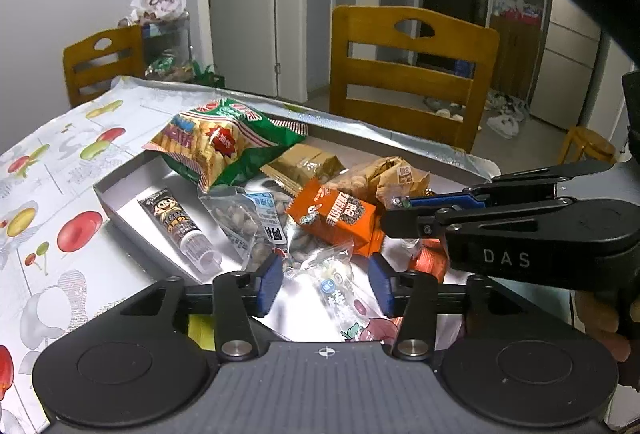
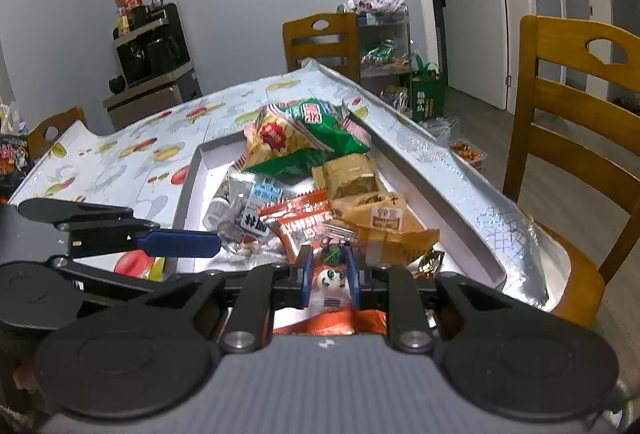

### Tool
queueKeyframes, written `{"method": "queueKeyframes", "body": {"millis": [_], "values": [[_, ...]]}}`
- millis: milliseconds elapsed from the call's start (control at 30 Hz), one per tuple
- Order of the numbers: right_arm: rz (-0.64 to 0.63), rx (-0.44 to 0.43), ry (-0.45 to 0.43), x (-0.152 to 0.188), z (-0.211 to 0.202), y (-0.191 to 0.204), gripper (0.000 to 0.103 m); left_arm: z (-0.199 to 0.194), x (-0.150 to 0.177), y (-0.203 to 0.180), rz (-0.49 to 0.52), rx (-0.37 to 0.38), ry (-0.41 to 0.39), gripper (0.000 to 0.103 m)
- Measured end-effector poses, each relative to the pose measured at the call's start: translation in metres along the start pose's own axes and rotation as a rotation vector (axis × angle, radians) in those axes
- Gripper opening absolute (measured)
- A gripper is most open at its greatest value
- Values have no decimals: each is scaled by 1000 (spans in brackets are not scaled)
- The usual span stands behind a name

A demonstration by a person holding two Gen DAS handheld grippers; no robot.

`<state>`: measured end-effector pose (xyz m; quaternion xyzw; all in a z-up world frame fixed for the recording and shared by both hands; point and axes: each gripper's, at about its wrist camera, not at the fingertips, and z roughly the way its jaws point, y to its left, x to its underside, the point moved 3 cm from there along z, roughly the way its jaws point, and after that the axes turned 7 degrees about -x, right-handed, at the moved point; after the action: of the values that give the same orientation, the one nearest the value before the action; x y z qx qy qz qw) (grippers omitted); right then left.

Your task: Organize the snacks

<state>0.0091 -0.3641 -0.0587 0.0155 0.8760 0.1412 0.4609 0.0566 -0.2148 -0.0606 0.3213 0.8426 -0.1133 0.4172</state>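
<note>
A shallow white box (image 1: 120, 212) on the table holds a pile of snacks: a green chip bag (image 1: 224, 142), brown packets (image 1: 304, 164), an orange packet (image 1: 340, 218), clear nut bags (image 1: 248, 218) and a tube (image 1: 180, 230). My left gripper (image 1: 325, 284) is open above a clear wrapped snack (image 1: 340, 298) at the box's near end. My right gripper (image 2: 330, 280) is shut on a small clear panda-print candy packet (image 2: 331, 280) over the box (image 2: 188, 190). It also shows in the left wrist view (image 1: 404, 212), at the right of the pile.
The table has a fruit-print cloth (image 1: 60, 194). Wooden chairs (image 1: 408, 74) stand at the far side and corner (image 1: 100, 62). A shelf with snack bags (image 2: 380, 34) and a dark appliance cart (image 2: 152, 50) stand by the wall. A foil sheet (image 2: 460, 186) lines the table's right edge.
</note>
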Motion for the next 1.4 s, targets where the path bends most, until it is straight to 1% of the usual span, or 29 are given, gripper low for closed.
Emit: {"method": "queueKeyframes", "body": {"millis": [33, 100, 300, 367, 433, 467, 500, 533, 567, 600, 667, 767, 900, 1100, 1167, 1267, 1400], "values": [[-1, -2, -5, 0, -1, 1, 18, -2, 0, 0, -1, 2, -4, 56], [-3, -6, -12, -1, -3, 3, 18, -5, 0, 0, 0, 4, -15, 59], [-4, -10, -31, -4, -8, 8, 18, -14, -1, 3, -9, -3, -40, 76], [1, -10, -32, -5, -10, 10, 20, -17, -1, 4, -13, -3, -47, 82], [7, -11, -35, -6, -11, 11, 30, -21, -1, 6, -17, -3, -58, 89], [12, -8, -40, -6, -12, 11, 40, -23, 0, 7, -20, -9, -66, 91], [19, 7, -50, -7, -14, 10, 54, -26, -1, 9, -23, -11, -70, 95], [26, 15, -60, -8, -16, 9, 62, -27, 0, 10, -28, -12, -75, 97], [35, 15, -69, -8, -19, 8, 76, -29, 0, 13, -35, -11, -79, 98], [45, 12, -80, -9, -21, 7, 83, -31, 0, 15, -44, -7, -85, 100], [46, 10, -93, -9, -26, 8, 84, -34, 1, 18, -53, -1, -94, 101], [27, 22, -85, -10, -32, 11, 87, -41, 4, 23, -44, 2, -104, 103], [11, 54, -70, -7, -43, 15, 92, -51, 12, 35, -45, 6, -116, 103], [1, 112, -49, -4, -57, 22, 92, -62, 25, 56, -43, 6, -114, 103], [14, 124, -34, -1, -61, 27, 94, -65, 31, 62, -30, -2, -105, 103], [37, 140, -7, 11, -64, 39, 96, -64, 43, 68, -3, -16, -70, 103], [25, 187, 45, 34, -60, 61, 96, -63, 60, 74, 2, -20, -36, 103]]}}
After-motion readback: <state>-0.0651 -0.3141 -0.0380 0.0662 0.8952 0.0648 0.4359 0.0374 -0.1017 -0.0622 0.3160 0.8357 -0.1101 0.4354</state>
